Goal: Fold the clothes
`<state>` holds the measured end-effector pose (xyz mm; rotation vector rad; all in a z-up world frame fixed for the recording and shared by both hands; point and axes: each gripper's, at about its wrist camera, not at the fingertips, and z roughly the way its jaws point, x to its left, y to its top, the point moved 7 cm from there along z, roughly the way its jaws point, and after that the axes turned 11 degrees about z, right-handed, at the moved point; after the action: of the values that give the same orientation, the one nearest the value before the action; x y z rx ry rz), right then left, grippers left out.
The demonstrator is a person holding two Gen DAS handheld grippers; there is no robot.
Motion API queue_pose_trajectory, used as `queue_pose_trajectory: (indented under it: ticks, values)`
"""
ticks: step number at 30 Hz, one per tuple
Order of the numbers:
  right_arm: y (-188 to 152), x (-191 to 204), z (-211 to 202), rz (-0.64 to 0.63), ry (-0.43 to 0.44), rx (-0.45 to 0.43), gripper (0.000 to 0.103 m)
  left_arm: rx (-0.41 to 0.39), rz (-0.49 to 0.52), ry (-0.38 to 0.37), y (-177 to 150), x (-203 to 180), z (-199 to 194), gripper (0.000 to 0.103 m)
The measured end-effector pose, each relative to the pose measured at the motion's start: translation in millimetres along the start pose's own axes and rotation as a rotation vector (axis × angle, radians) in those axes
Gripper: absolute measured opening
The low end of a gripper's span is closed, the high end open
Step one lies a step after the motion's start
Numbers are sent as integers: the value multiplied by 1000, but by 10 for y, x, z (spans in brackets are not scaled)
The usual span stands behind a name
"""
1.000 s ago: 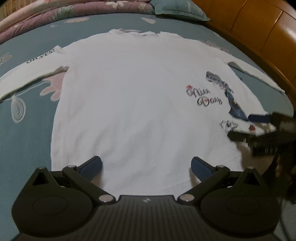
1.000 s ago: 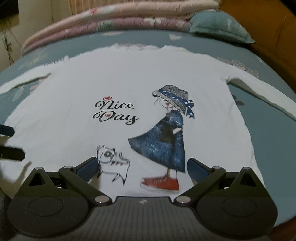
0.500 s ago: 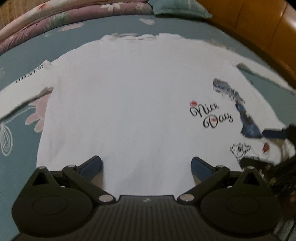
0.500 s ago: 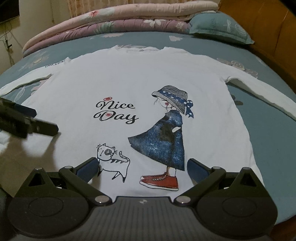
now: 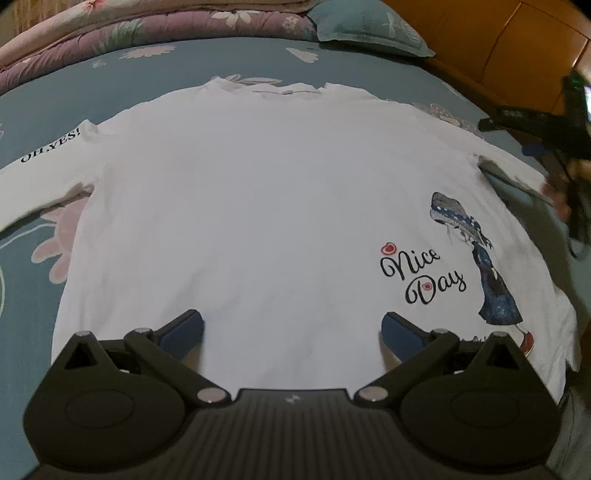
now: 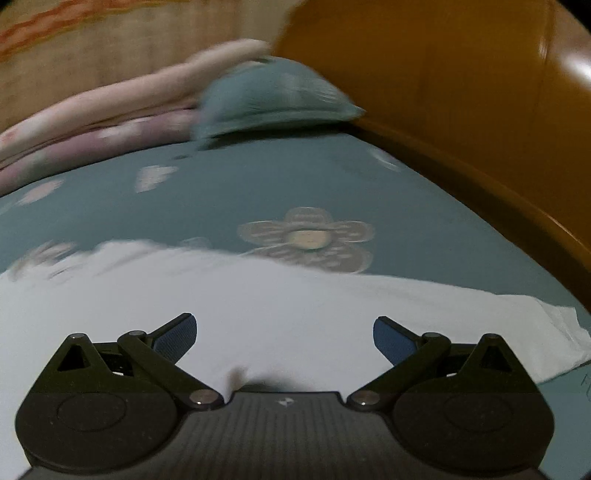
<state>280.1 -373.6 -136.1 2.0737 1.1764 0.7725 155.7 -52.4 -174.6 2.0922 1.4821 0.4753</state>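
A white long-sleeved shirt lies flat, front up, on the bed, with a "Nice Day" print and a girl in a blue dress near its right side. My left gripper hovers open over the shirt's lower hem, nothing between its fingers. In the left wrist view the right gripper shows blurred above the shirt's right sleeve. In the right wrist view my right gripper stands open just above the white right sleeve, whose cuff ends at the right.
The bed has a teal flowered sheet. Folded pink and purple quilts and a teal pillow lie at the far end. A wooden headboard runs along the right side, close to the sleeve.
My right gripper has swung from the shirt's lower front up and right to over the right sleeve. My left gripper has drifted left along the hem. Both stay open.
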Motion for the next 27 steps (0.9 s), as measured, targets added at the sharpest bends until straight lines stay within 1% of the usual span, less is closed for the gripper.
queue_pose_trajectory:
  ticks: [1,3,4,8,12,13,15,18,19,22,23,25,27]
  values:
    - [-1,-91,120,30,-13,16,103,5,1,8,13,-20,11,102]
    - [-101,-258,320,89,-56,96,103,12,-2,35,31,-42,32,102]
    - [-157,-294,368,90,-55,121,103,12,-6,49,42,-45,46,102]
    - [-352,-260,218,-4,-69,125,103,16,-15,95,86,-69,95,102]
    - [-488,-226,-18,-52,-16,153,103,19,-4,102,87,-78,102,102]
    - [-431,-237,-46,-57,12,149,103,19,-3,102,88,-76,102,102]
    - [-204,-321,-51,-59,-5,97,103,25,6,107,82,-84,98,102]
    - [139,-593,67,-24,-95,8,103,39,8,122,84,-95,99,102]
    - [187,-711,156,-16,-129,8,103,43,8,128,88,-101,102,102]
    - [218,-1093,438,8,-232,43,103,45,6,138,103,-107,121,102]
    - [171,-1190,441,38,-229,46,103,43,7,140,107,-107,130,102]
    - [71,-1340,385,108,-190,37,103,37,8,144,97,-109,130,102]
    - [-1,-1364,288,118,-183,73,103,33,10,145,94,-108,136,102]
